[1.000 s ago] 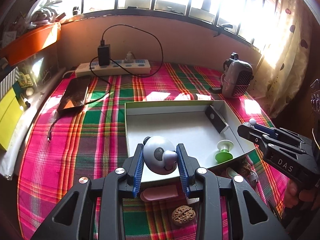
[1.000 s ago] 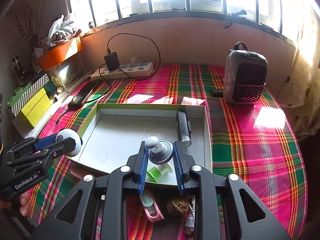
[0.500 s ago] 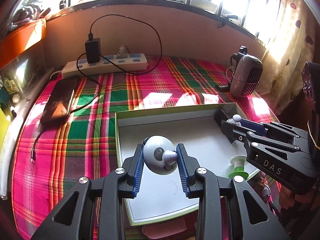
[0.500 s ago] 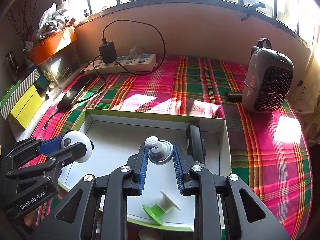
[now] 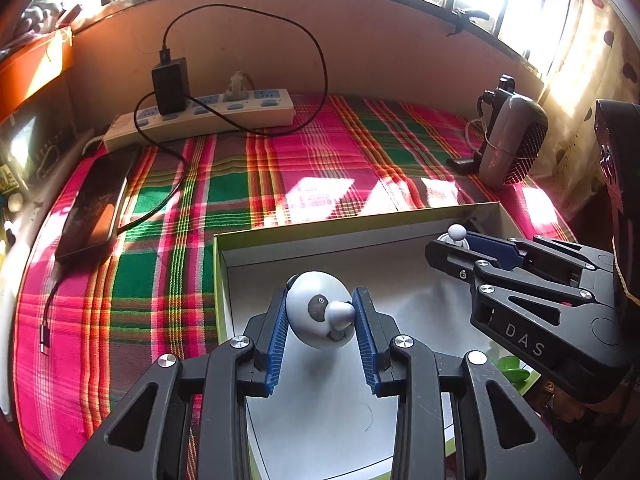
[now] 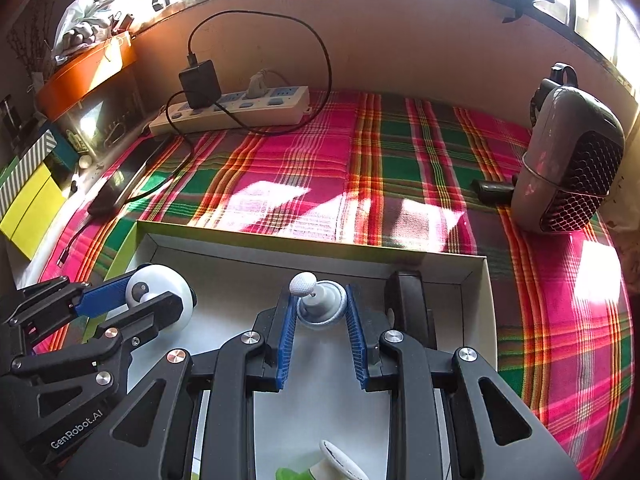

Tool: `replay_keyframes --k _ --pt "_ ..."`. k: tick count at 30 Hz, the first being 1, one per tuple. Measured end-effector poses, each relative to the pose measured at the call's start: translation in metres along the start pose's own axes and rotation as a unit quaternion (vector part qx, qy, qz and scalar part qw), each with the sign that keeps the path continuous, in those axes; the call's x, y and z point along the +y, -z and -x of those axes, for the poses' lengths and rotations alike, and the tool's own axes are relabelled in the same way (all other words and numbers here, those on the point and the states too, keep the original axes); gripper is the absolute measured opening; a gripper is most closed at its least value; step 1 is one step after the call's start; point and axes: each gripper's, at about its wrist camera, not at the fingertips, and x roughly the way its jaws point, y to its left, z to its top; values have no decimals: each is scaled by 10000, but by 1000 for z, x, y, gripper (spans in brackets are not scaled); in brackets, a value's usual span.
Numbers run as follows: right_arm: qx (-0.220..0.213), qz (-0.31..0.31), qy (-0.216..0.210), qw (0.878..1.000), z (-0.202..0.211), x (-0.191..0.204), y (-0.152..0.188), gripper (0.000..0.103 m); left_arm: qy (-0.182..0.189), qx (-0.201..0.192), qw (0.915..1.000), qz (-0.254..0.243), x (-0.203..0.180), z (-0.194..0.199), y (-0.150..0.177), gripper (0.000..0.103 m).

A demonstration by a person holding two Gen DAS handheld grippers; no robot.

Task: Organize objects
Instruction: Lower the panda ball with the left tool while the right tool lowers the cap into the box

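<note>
A: What has each tool got hold of?

B: The left tool (image 5: 320,316) is clamped about halfway in on a round white-and-grey gadget with a stubby grey nub (image 5: 320,310). The right tool (image 6: 322,312) is pinched much narrower on a small grey cap-shaped piece topped with a white mesh ball (image 6: 318,300). Both pieces hang over the shallow white cardboard box with green edges (image 6: 312,246), which sits on the plaid pink-and-green cloth covering the tabletop (image 6: 420,148), towards its near edge.

A: So the step is setting them down inside?

B: I'd judge so. The round gadget is above the box's left half, the cap piece nearer the far wall, just beside the black rectangular device (image 6: 408,304) lying along the right wall.

A: How to do it well?

B: Lower each until it nearly rests on the box floor before loosening the pads; the round one looks likely to roll if dropped. Keep the right piece clear of the black device and of the green-and-white spool (image 6: 324,466) near the front wall. Release one side at a time so the tools don't knock together.
</note>
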Motion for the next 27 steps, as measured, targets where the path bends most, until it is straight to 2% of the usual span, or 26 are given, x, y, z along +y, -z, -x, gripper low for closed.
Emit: replay_keyframes --k 27 --pt "188 8 58 9998 -18 -3 0 26 -7 52 10000 20 1 -11 -4 31"
